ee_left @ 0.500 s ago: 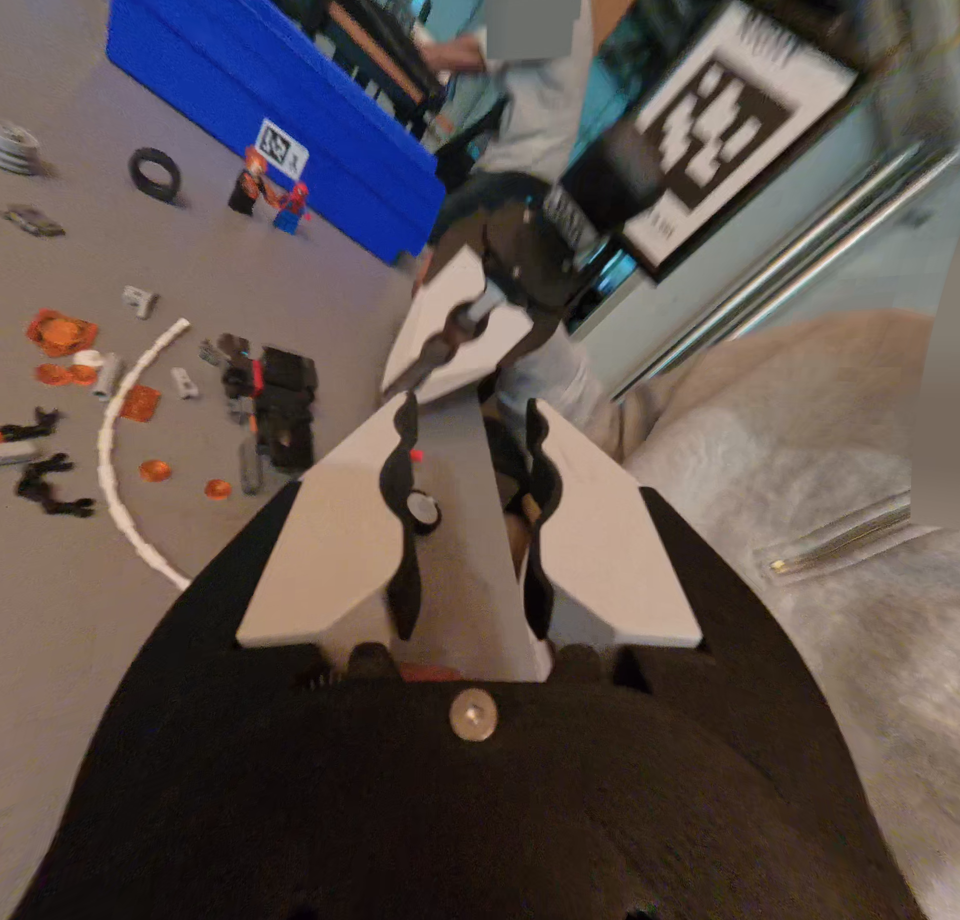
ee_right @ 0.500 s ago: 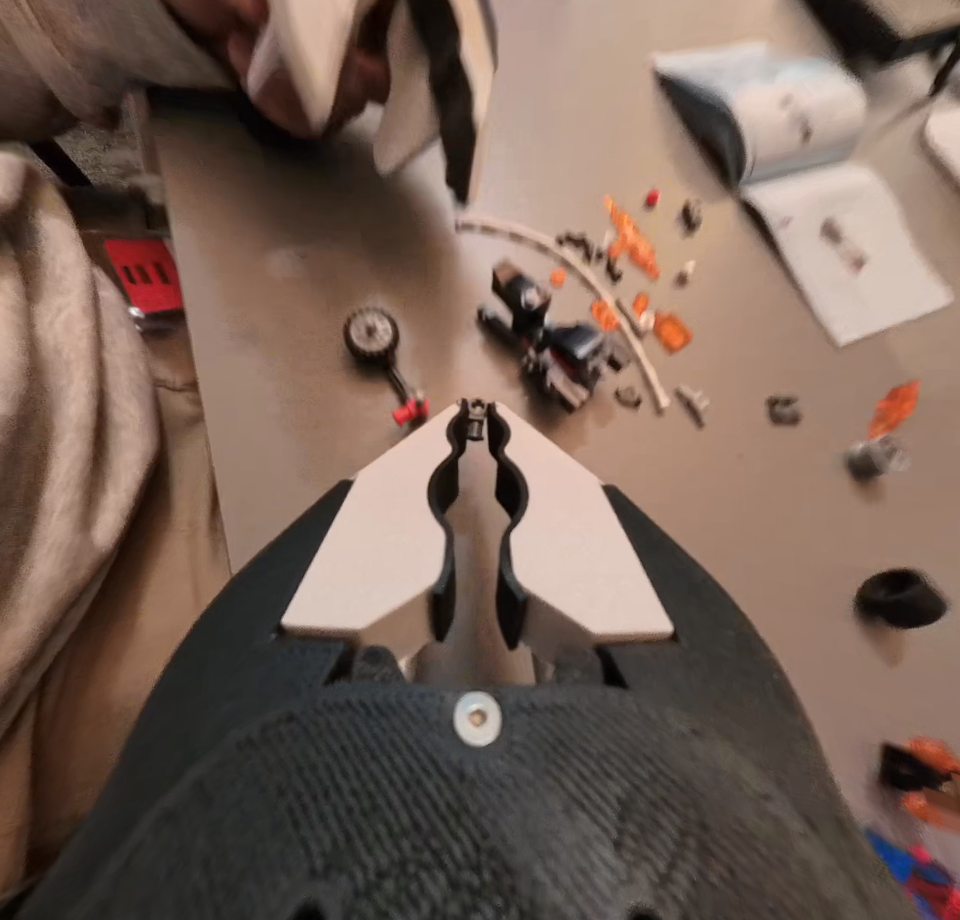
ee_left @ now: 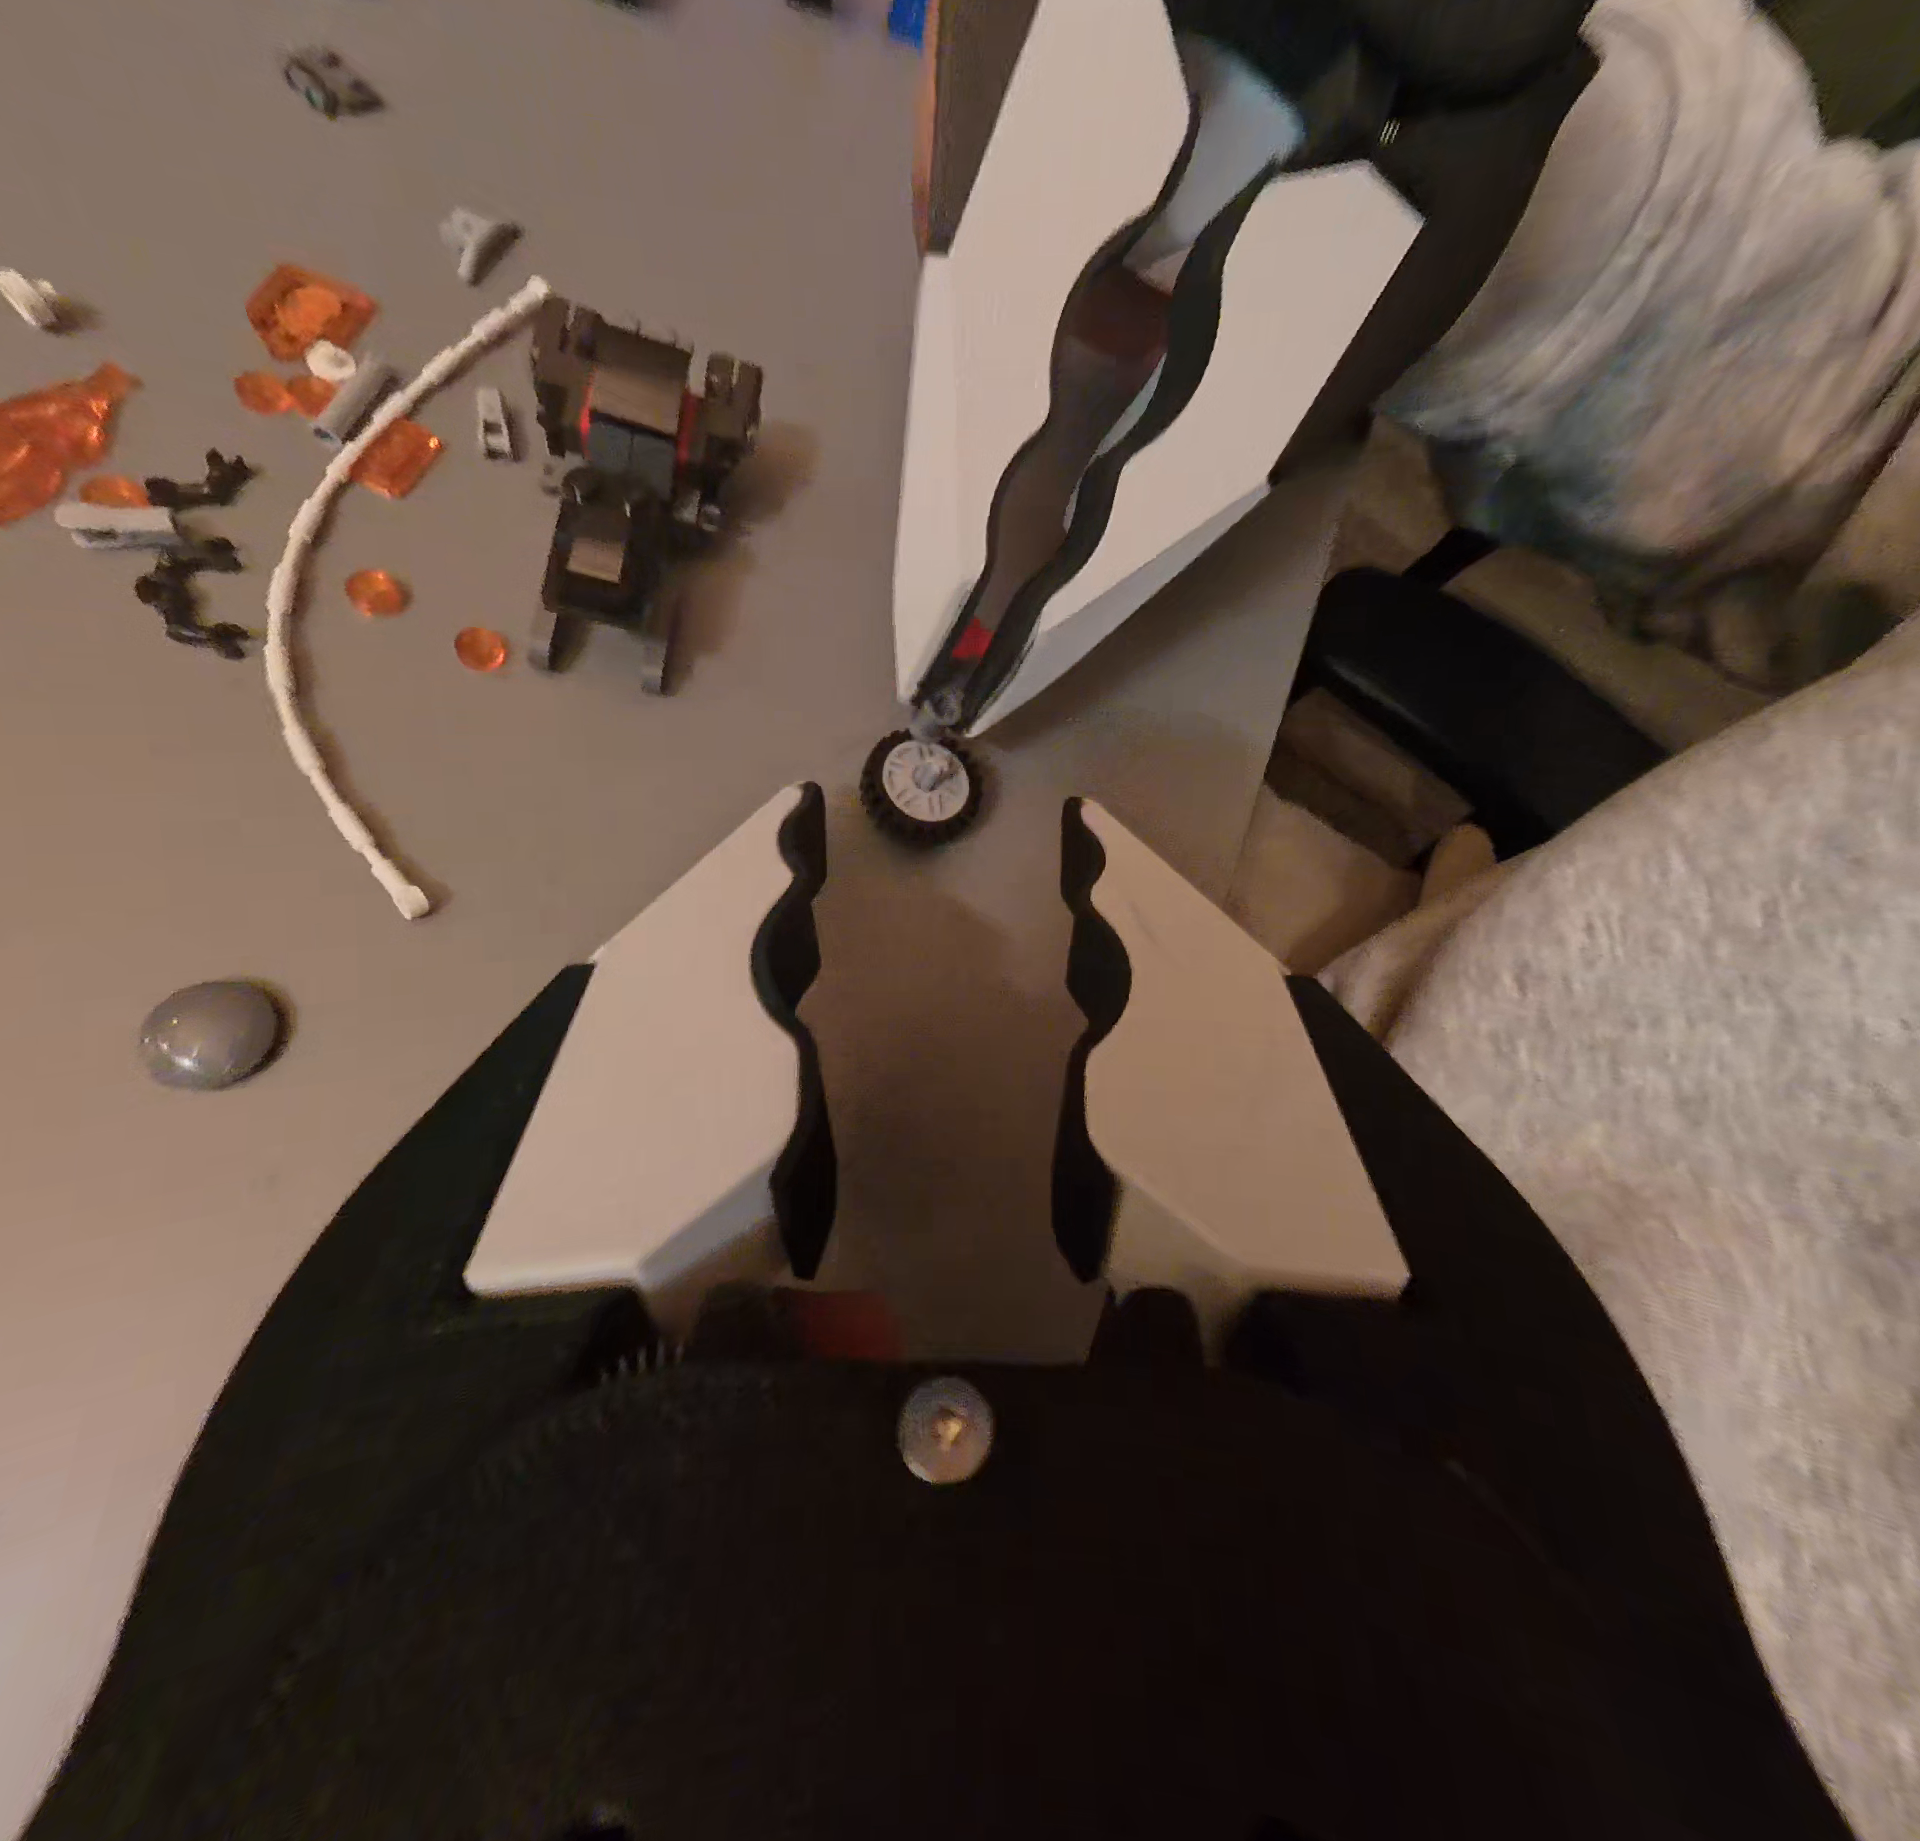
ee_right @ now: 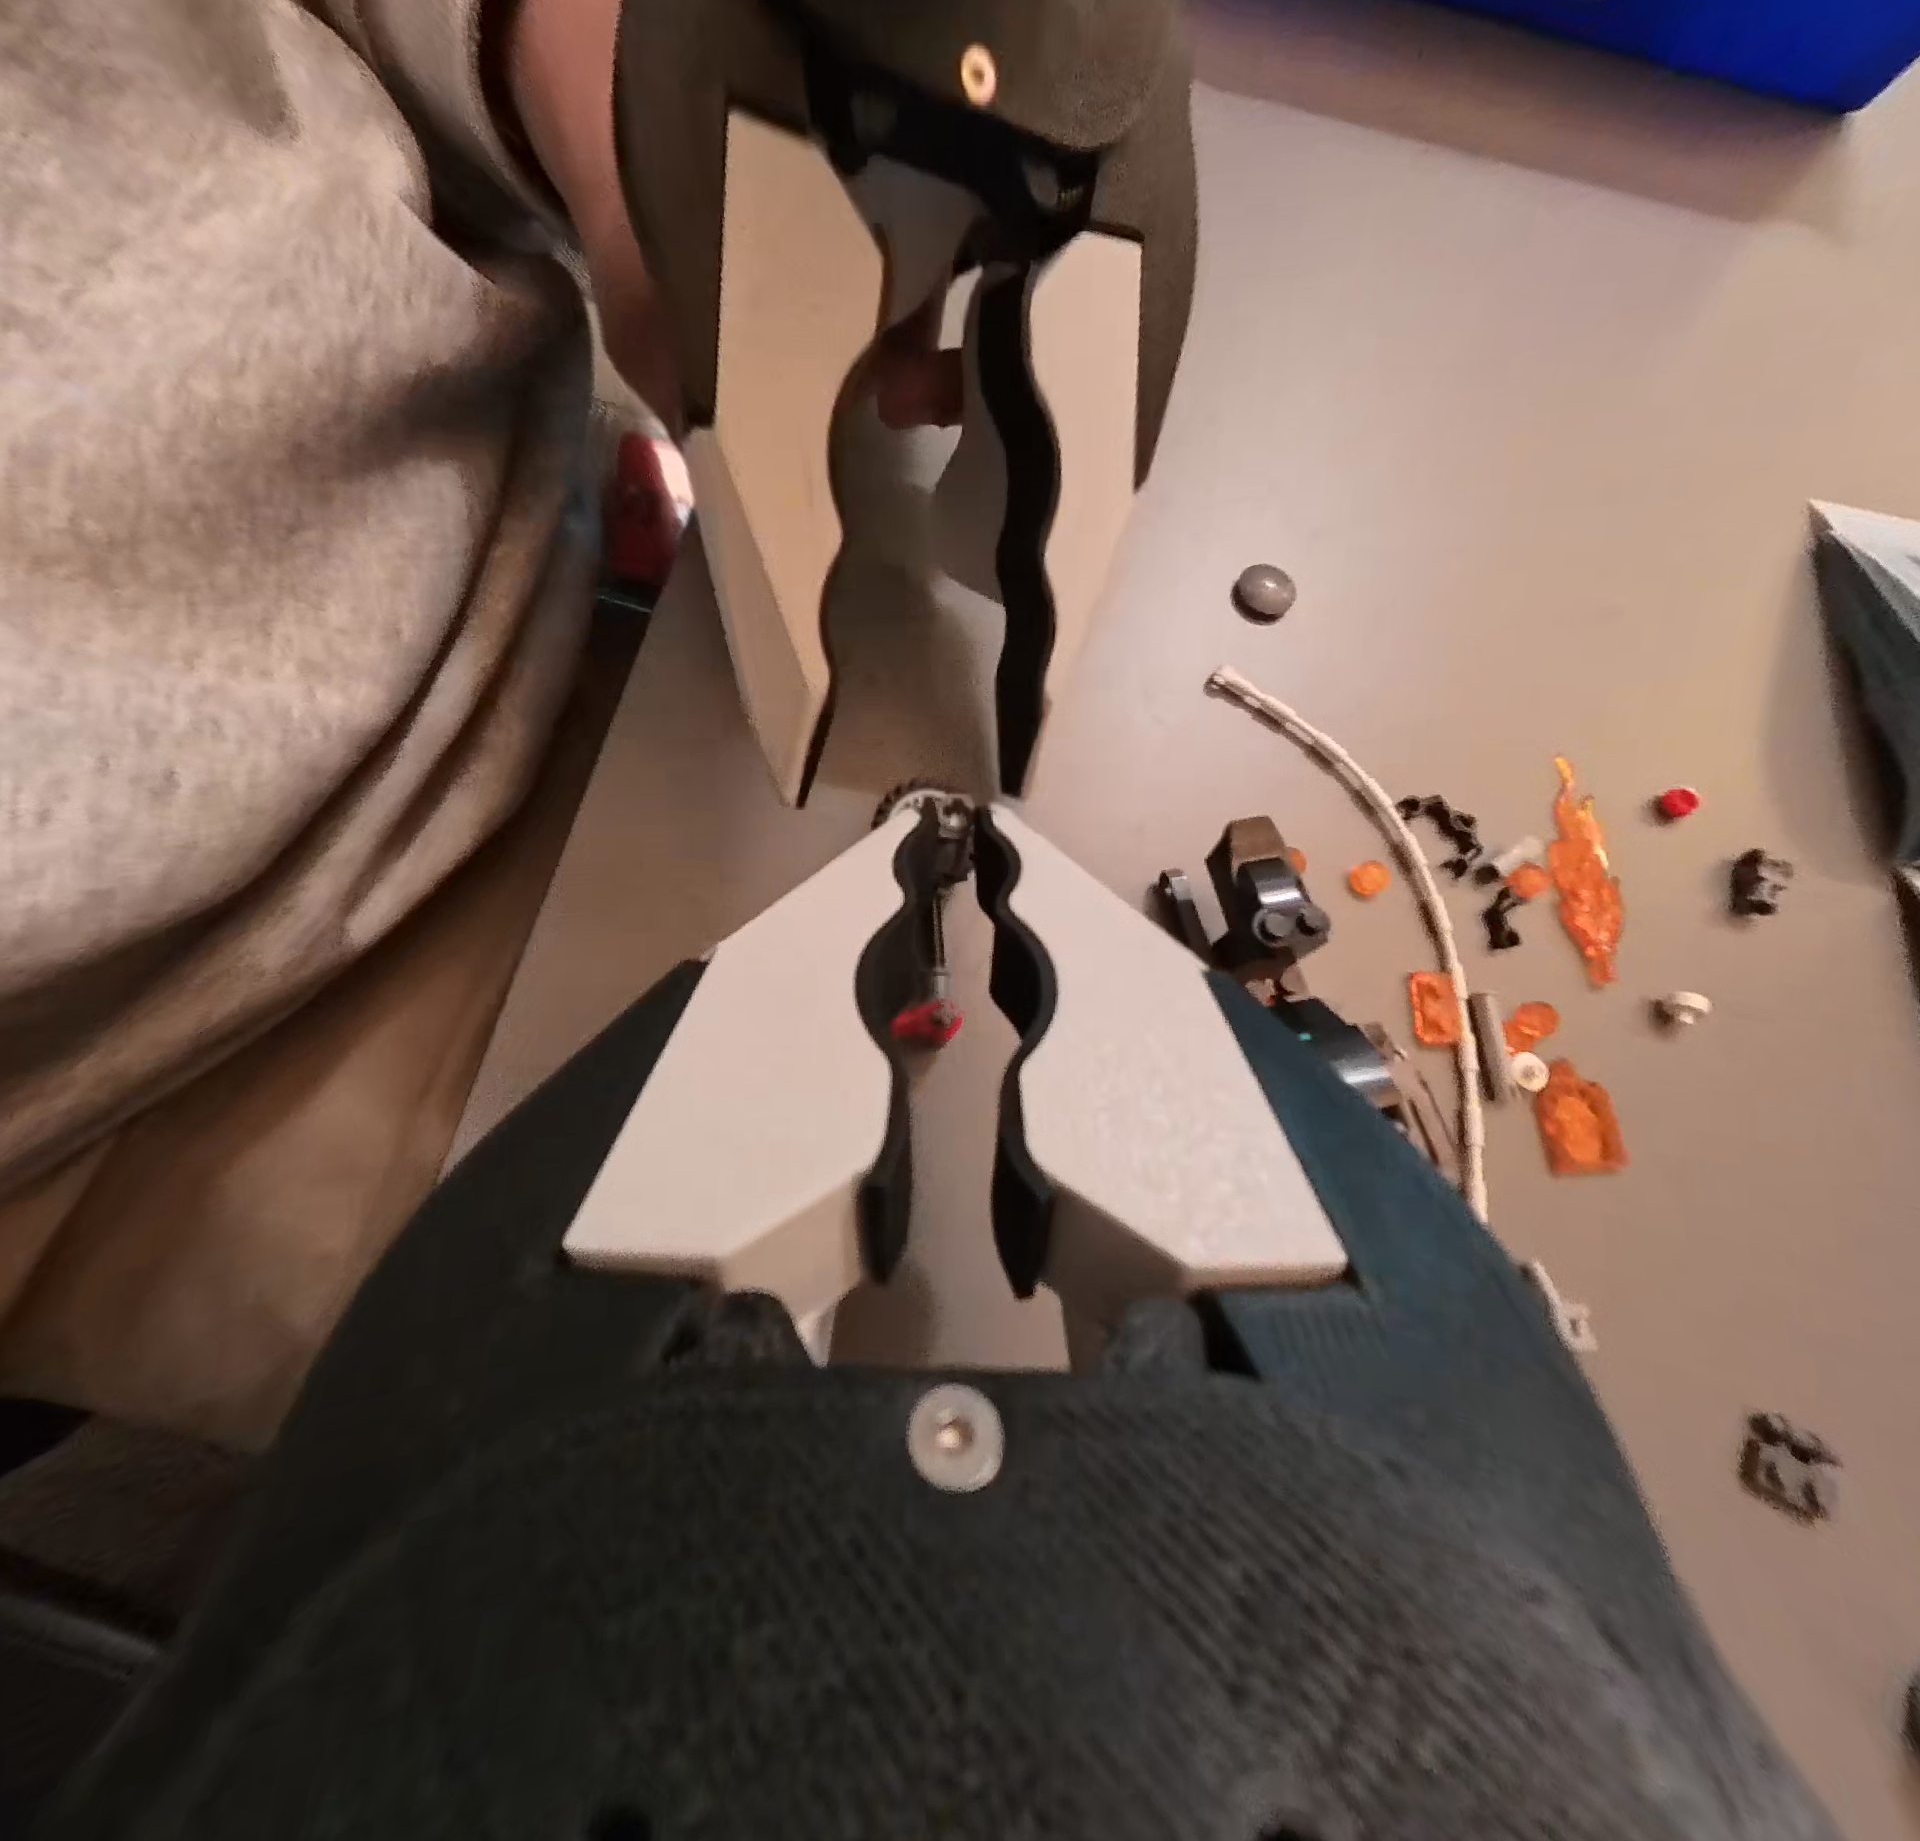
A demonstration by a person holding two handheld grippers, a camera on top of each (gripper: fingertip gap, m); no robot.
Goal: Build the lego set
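A: Left to right, please. What's out on the table (ee_left: 644,129)?

B: A grey dome piece (ee_left: 211,1033), then a curved white hose (ee_left: 301,586), then the dark partial build (ee_left: 639,503).

A: Your left gripper (ee_left: 940,815)?

B: Spread wide, gripping nothing. The small wheel (ee_left: 922,773) sits just ahead of its tips, near the table's edge.

A: And the right gripper (ee_right: 958,823)?

B: Nearly closed, pinching a thin black axle (ee_right: 940,924) with a red end. Its tips meet that wheel.

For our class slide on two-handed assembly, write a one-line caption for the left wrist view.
Open left tongs face a small wheel on an axle held by the shut right tongs, loose pieces beside.
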